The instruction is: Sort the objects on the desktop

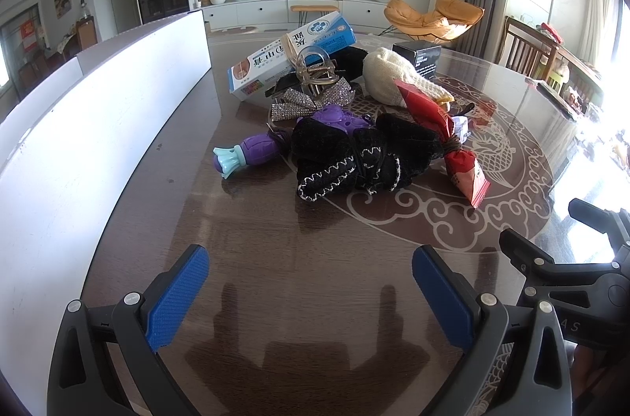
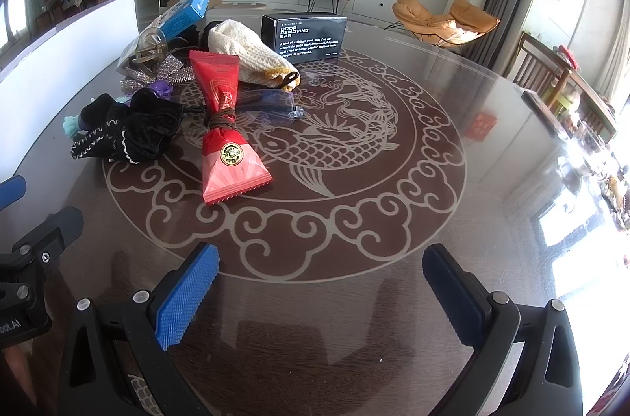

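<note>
Right tongs (image 2: 321, 292) low over the tabletop (image 2: 492, 148), blue pads (image 2: 187, 298) spread wide, nothing between them. Their shadow falls on the glossy surface just ahead. Fish-and-cloud motif (image 2: 315, 148) inlaid at centre. Clutter heaped at upper left: red packet (image 2: 226, 136), cinched at the waist with brown cord, lies on the motif's left edge. Black velvet bow (image 2: 130, 132) touching its left side. Cream knit pouch (image 2: 248, 56) behind it, black box (image 2: 305, 32) upright beyond. Blue box (image 2: 185, 12) tilted on the pile, clear hair claw (image 2: 151, 50) and sparkly bow (image 2: 157, 73) beneath. White board (image 2: 59, 69) along the left. Left tongs (image 2: 23, 239) partly in view at the left edge.
</note>
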